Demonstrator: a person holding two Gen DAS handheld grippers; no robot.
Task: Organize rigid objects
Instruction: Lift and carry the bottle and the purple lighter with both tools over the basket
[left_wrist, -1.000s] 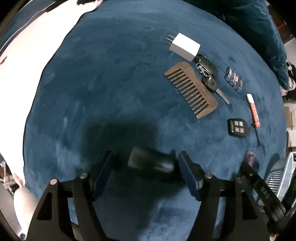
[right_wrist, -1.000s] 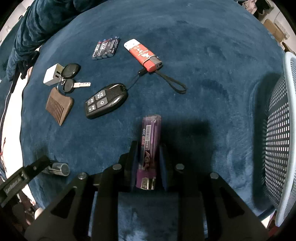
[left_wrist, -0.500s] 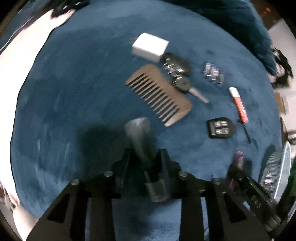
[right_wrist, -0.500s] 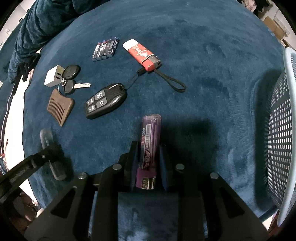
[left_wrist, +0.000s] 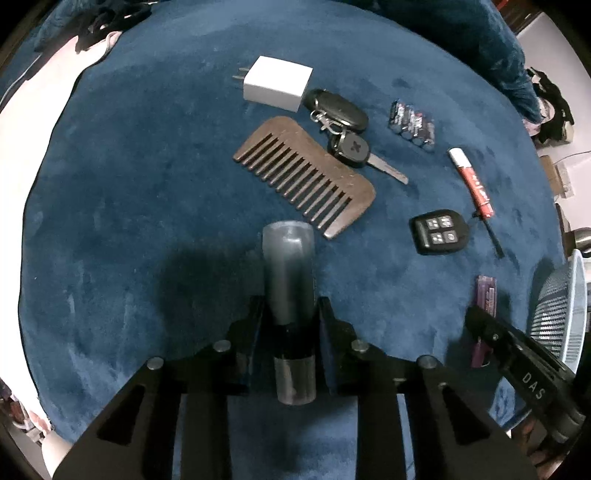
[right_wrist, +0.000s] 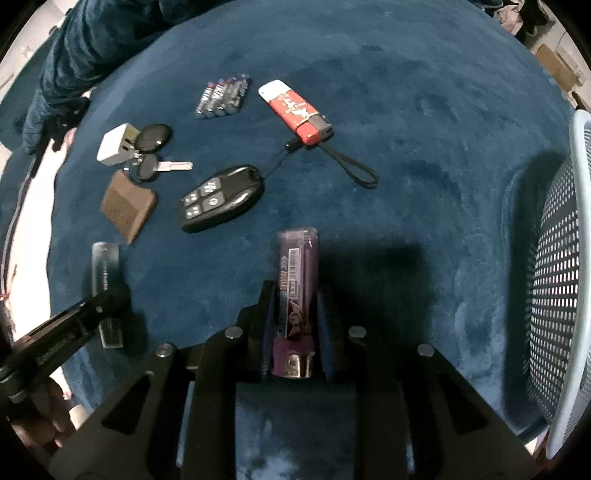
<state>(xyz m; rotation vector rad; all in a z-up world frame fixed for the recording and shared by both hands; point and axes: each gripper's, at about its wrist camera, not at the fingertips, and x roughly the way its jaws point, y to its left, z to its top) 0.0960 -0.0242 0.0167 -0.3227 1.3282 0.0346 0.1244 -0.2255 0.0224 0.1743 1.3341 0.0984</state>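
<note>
My left gripper (left_wrist: 290, 317) just closed, pinching grey tube (left_wrist: 289, 273) above blue cloth (left_wrist: 129, 184). Right gripper (right_wrist: 295, 317) clamps purple lighter (right_wrist: 297, 280), likely bound for mesh basket (right_wrist: 557, 266) alongside.

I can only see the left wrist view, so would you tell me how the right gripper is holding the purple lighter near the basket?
Observer: The right gripper is shut on the purple lighter at mid-body, with the lighter's metal head pointing back toward the camera.
Operator: Thank you. Where does the basket stand relative to it?
Observer: The white mesh basket rises to the lighter's right. It is clear of the lighter, with bare blue cloth between them.
Operator: And what is the black cord by the red lighter?
Observer: It is a closed loop strap lying flat beside the metal end of the red lighter. I cannot tell what it is tied to.
</note>
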